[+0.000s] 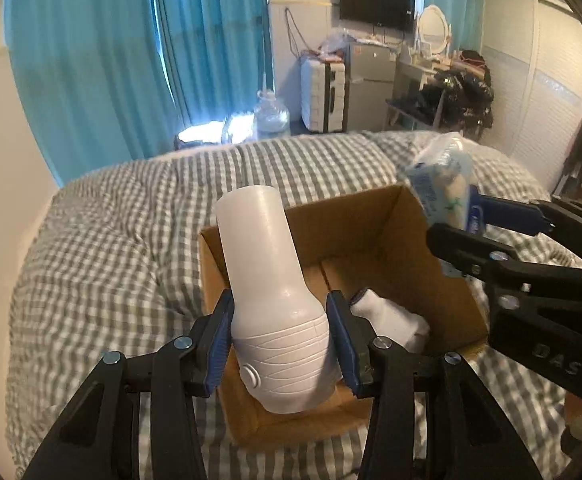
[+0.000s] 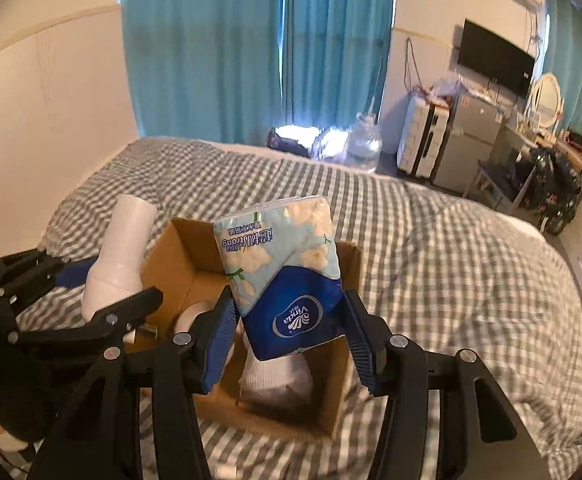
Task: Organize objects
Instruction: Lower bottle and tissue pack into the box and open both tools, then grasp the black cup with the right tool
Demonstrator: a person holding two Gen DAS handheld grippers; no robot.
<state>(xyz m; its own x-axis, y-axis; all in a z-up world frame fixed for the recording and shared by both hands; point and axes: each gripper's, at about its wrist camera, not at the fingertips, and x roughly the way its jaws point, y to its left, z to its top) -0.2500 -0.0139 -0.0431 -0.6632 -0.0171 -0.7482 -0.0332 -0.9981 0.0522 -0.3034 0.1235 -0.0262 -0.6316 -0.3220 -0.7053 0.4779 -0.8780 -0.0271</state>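
White plastic hair dryer (image 1: pixel 269 304), clamped at its ribbed body between the blue pads of the left gripper (image 1: pixel 281 338), barrel tilted up and away, hanging over the near-left part of the open cardboard box (image 1: pixel 375 216) on the grey checked bedspread (image 1: pixel 103 248). Blue tissue pack (image 2: pixel 287 280) pinched by the right gripper (image 2: pixel 287 330) above the box's right half, white socks (image 2: pixel 275 368) already lying inside. Looks like the carry-and-drop step for both items; next, probably lowering each past the rim, then releasing without crushing the socks.
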